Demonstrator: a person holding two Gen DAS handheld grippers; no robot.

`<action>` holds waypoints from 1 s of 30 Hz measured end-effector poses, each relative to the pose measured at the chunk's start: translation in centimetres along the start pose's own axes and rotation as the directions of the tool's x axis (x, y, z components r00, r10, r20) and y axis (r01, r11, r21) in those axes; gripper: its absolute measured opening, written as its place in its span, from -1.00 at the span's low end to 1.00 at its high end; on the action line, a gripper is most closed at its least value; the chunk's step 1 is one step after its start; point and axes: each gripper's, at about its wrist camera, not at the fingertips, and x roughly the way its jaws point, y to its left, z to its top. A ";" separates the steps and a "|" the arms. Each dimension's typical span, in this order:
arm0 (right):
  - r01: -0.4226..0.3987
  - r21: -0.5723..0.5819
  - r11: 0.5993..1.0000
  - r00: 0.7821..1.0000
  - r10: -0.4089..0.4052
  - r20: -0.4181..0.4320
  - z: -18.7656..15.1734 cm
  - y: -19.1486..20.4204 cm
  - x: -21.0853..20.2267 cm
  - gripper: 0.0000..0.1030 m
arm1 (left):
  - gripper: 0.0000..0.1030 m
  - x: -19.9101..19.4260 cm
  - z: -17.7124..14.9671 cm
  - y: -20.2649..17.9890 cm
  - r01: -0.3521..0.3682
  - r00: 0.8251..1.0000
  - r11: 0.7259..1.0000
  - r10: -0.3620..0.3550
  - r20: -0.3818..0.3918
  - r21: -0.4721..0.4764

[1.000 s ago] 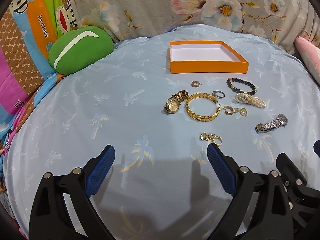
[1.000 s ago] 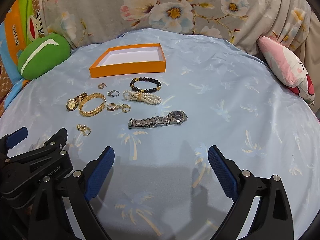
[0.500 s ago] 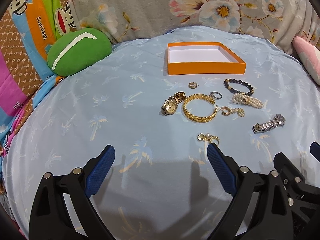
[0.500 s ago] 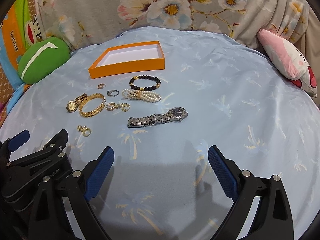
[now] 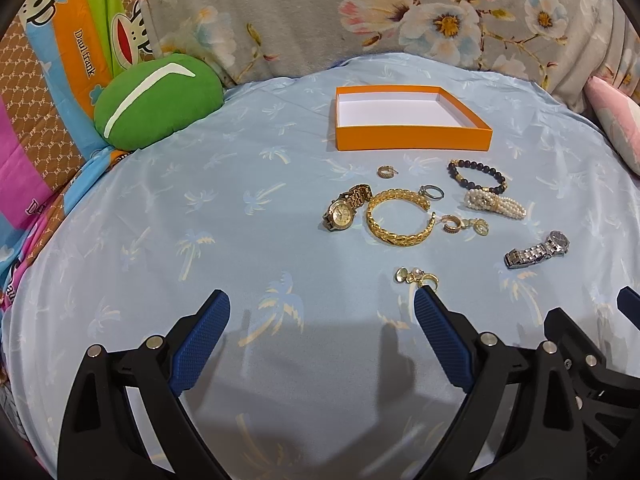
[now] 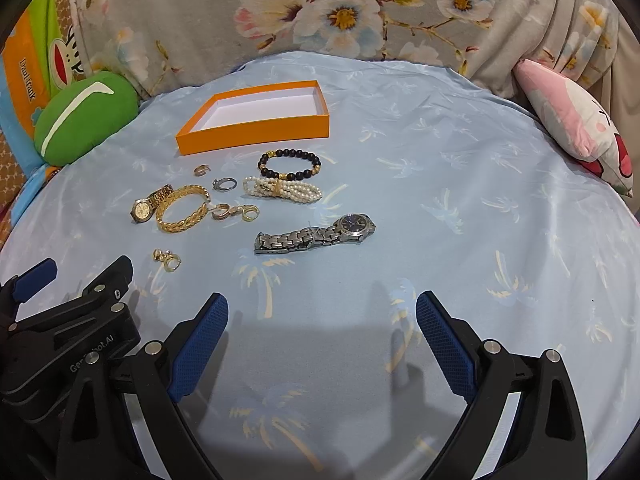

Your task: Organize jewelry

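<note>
An empty orange box (image 5: 412, 138) (image 6: 256, 132) with a white inside sits on the pale blue cloth. In front of it lie a gold watch (image 5: 342, 210), a gold chain bangle (image 5: 400, 216), a dark bead bracelet (image 5: 476, 174), a pearl bracelet (image 5: 496, 204), small rings (image 5: 387, 171), gold earrings (image 5: 416, 276) and a silver watch (image 6: 316, 234). My left gripper (image 5: 320, 332) is open and empty, its right finger close to the earrings. My right gripper (image 6: 320, 332) is open and empty, short of the silver watch.
A green cushion (image 5: 156, 104) lies at the back left. A pink cushion (image 6: 576, 128) lies at the back right. A floral fabric wall (image 6: 340, 12) stands behind the box. The left gripper's body shows in the right wrist view (image 6: 68, 332).
Both views have drifted slightly; the jewelry sits a little lower and further left in the left wrist view. Both grippers stay open and nothing on the cloth has moved.
</note>
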 end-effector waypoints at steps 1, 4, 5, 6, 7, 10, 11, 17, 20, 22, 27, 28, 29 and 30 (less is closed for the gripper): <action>0.000 0.000 1.000 1.000 0.000 0.000 0.0 0.0 0.0 0.83 | 0.77 0.0 0.0 0.0 0.000 1.000 1.000 0.000 0.000 0.001; 0.000 0.000 1.000 1.000 0.000 0.000 0.0 0.0 0.0 0.83 | 0.76 0.0 0.0 0.0 -0.001 1.000 1.000 0.001 0.000 0.001; 0.000 0.000 1.000 1.000 0.000 0.000 0.0 0.0 0.0 0.83 | 0.76 0.0 0.0 0.0 0.001 1.000 1.000 -0.001 0.000 0.000; 0.000 0.000 1.000 1.000 0.000 0.000 0.0 0.0 0.0 0.83 | 0.76 0.0 0.0 0.0 0.001 1.000 1.000 -0.001 0.001 0.000; 0.000 0.000 1.000 1.000 0.000 0.000 0.0 0.0 0.0 0.83 | 0.77 0.0 0.0 0.0 0.001 1.000 1.000 -0.001 0.000 0.000; -0.001 0.000 1.000 1.000 0.001 0.000 0.0 0.1 0.0 0.83 | 0.77 0.0 0.0 0.1 0.004 1.000 1.000 -0.004 -0.001 -0.001; 0.000 -0.001 1.000 1.000 0.000 0.000 0.0 0.1 0.0 0.83 | 0.77 0.0 0.0 0.1 0.006 1.000 1.000 -0.006 -0.002 -0.002; 0.001 0.000 1.000 1.000 -0.001 0.000 0.0 0.1 0.0 0.83 | 0.77 0.0 0.0 0.1 0.006 1.000 1.000 -0.006 -0.002 -0.003; 0.000 -0.001 1.000 1.000 0.000 0.000 0.0 0.1 0.0 0.83 | 0.77 0.0 0.0 0.1 0.006 1.000 1.000 -0.006 -0.002 -0.003; 0.000 -0.001 1.000 1.000 0.000 0.000 0.0 0.1 0.0 0.83 | 0.77 0.0 0.0 0.1 0.006 1.000 1.000 -0.006 -0.002 -0.003; 0.000 -0.001 1.000 1.000 0.000 0.000 0.0 0.1 0.0 0.83 | 0.78 0.0 0.0 0.1 0.006 1.000 1.000 -0.006 -0.002 -0.003; 0.001 -0.001 1.000 1.000 -0.001 0.000 0.0 0.1 0.0 0.83 | 0.78 0.0 0.0 0.1 0.007 1.000 1.000 -0.007 -0.002 -0.003; 0.000 -0.001 1.000 1.000 0.000 0.000 0.0 0.1 0.0 0.83 | 0.78 0.0 0.0 0.1 0.007 1.000 1.000 -0.007 -0.002 -0.003; 0.000 -0.001 1.000 1.000 0.000 -0.001 0.0 0.1 0.0 0.83 | 0.78 0.0 0.0 0.1 0.007 1.000 1.000 -0.007 -0.002 -0.004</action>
